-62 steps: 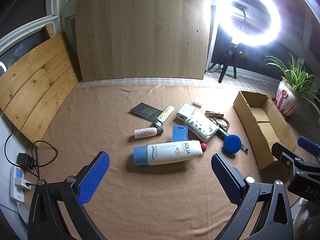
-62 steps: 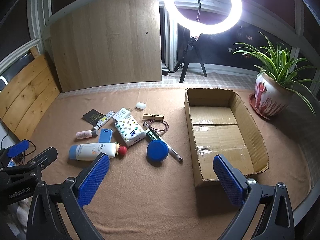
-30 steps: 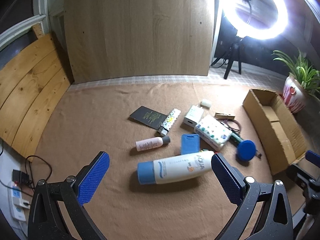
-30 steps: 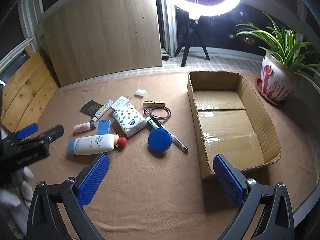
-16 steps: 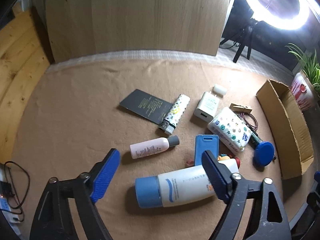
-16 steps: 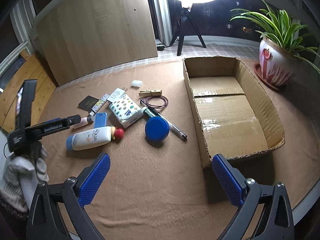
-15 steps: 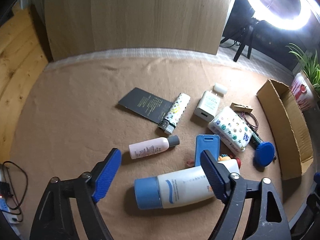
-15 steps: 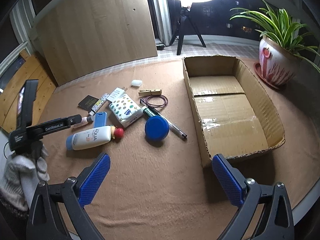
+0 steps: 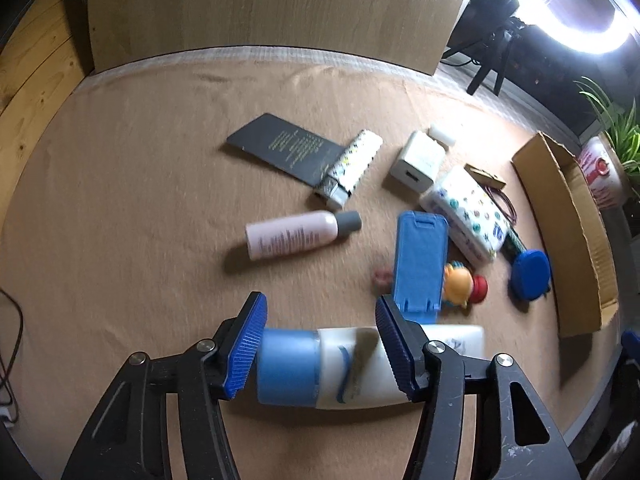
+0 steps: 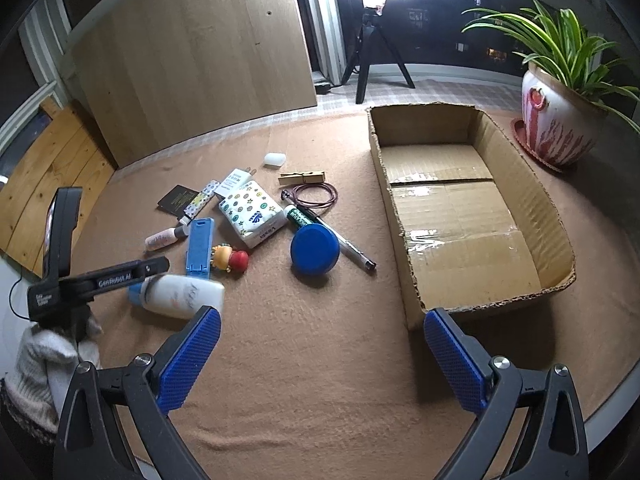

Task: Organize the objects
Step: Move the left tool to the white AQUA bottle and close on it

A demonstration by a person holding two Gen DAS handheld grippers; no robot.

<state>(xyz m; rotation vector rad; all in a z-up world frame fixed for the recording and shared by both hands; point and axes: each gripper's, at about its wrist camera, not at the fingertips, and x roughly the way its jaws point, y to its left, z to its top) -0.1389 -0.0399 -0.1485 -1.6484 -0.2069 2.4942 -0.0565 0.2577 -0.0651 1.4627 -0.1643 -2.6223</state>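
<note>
Between left tool (image 9: 320, 346) ribbed pads: smooth cylindrical sunscreen bottle (image 9: 344, 368), clamped; right tool (image 10: 322, 354) spread wide.

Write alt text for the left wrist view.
The left gripper has its blue fingers around a white sunscreen tube with a blue cap, lying on a tan cloth. Beyond lie a pink bottle, a blue holder and a cardboard box.
</note>
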